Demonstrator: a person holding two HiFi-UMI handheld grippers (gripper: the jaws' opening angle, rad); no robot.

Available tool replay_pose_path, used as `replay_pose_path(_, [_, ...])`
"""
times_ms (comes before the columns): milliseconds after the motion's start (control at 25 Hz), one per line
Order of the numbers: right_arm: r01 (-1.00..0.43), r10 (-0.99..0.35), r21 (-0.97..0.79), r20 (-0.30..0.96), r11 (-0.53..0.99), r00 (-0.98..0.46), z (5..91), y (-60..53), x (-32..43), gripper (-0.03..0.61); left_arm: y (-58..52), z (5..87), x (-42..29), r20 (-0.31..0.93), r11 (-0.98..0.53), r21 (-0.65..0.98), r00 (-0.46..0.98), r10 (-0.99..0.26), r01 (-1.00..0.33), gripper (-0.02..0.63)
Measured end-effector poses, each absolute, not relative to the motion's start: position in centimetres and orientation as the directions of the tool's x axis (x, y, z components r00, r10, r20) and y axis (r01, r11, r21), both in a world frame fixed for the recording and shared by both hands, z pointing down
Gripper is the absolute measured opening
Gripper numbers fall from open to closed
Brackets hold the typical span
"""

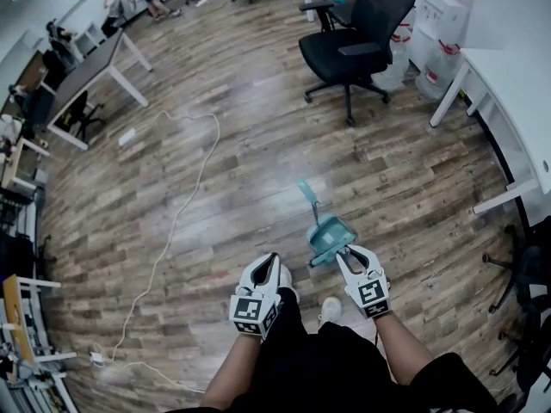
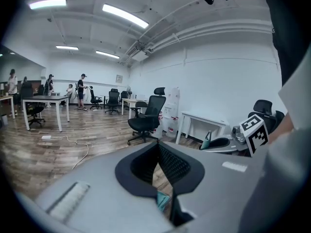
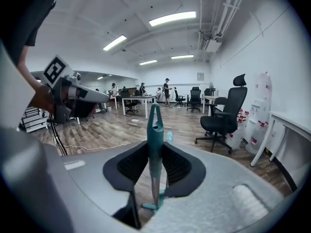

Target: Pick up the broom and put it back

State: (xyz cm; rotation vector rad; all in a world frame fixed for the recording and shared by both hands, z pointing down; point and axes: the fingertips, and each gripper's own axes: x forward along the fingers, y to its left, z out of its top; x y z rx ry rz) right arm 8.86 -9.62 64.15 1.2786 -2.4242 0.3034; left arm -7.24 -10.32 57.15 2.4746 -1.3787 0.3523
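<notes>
Broom (image 1: 330, 235) in right gripper (image 1: 349, 252), chair (image 1: 362, 24) beyond (cable (image 1: 178, 218) left)

We hold the teal broom (image 1: 327, 233) w/ the R gripper (image 1: 349, 253) over the wood floor (image 1: 258, 170); L gripper (image 1: 272, 259) just beside it.

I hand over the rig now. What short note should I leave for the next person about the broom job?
Right gripper: fingers shut on the handle of the teal broom, which stands upright between them.
Left gripper: fingers together, nothing held.
Done: broom is picked up, apparently clear of the wooden floor.
Left: carry it to its place and release; no view shows where that place is.
</notes>
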Motion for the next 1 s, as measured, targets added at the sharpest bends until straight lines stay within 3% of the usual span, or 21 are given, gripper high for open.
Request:
replay_pose_path(320, [-0.797, -0.774, 0.040, 0.270, 0.603, -0.573, 55.9, -8.9, 7.7, 0.094, -9.5, 54.8, -5.5, 0.290, -0.530, 0.092, 0.532, -0.795, -0.843, 0.017])
replay_pose_path(1000, [-0.838, -0.841, 0.084, 0.111, 0.539, -0.530, 44.8, -8.7, 9.2, 0.094, -9.0, 51.7, -3.4, 0.194, -0.581, 0.070, 0.582, -0.789, -0.811, 0.017])
